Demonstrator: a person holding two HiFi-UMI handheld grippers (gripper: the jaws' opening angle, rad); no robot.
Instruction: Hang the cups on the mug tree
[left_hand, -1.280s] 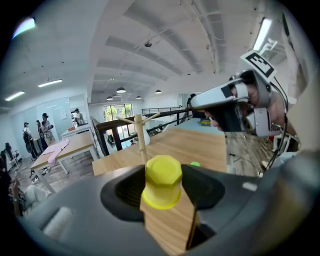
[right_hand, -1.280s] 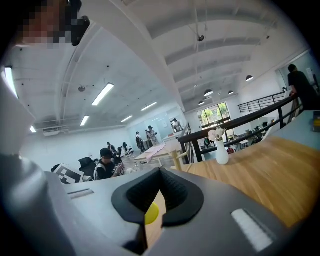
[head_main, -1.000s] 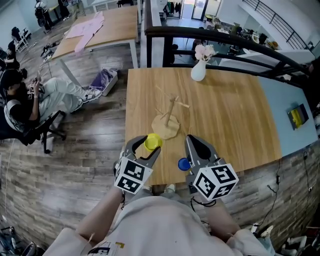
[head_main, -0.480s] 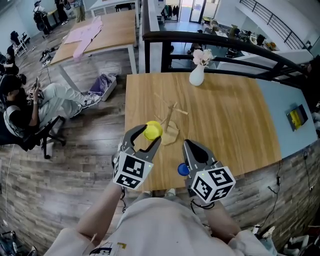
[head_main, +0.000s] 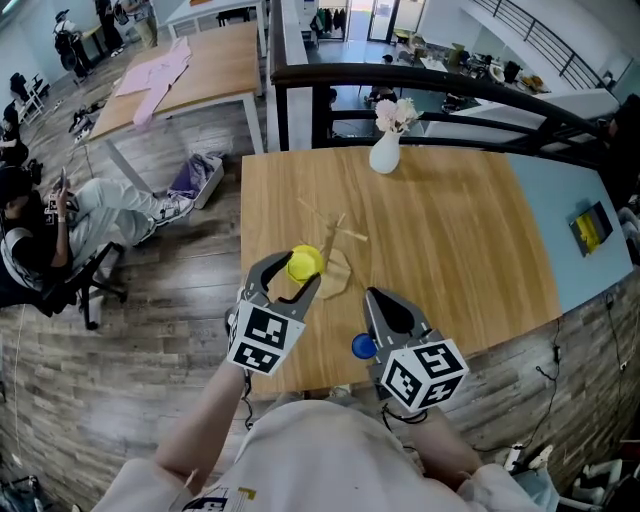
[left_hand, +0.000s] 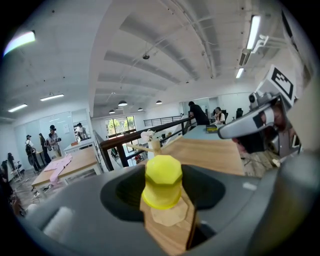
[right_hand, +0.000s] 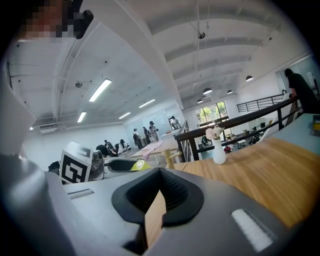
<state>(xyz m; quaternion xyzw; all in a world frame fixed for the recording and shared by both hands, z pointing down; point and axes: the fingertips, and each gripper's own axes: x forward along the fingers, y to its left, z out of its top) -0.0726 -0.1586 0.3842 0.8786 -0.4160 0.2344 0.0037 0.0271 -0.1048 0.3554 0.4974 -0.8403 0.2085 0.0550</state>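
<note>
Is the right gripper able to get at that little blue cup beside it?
Probably yes. The blue cup stands right beside the right gripper, near the edge of the table, with nothing between them; its shut jaws would need to open first.

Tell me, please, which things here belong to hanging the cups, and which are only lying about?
For the job:
- yellow cup, held in the left gripper
- blue cup, beside the shut right gripper
- mug tree

Lying about:
- vase with flowers
- pink cloth on the far table
- yellow item at the right
</note>
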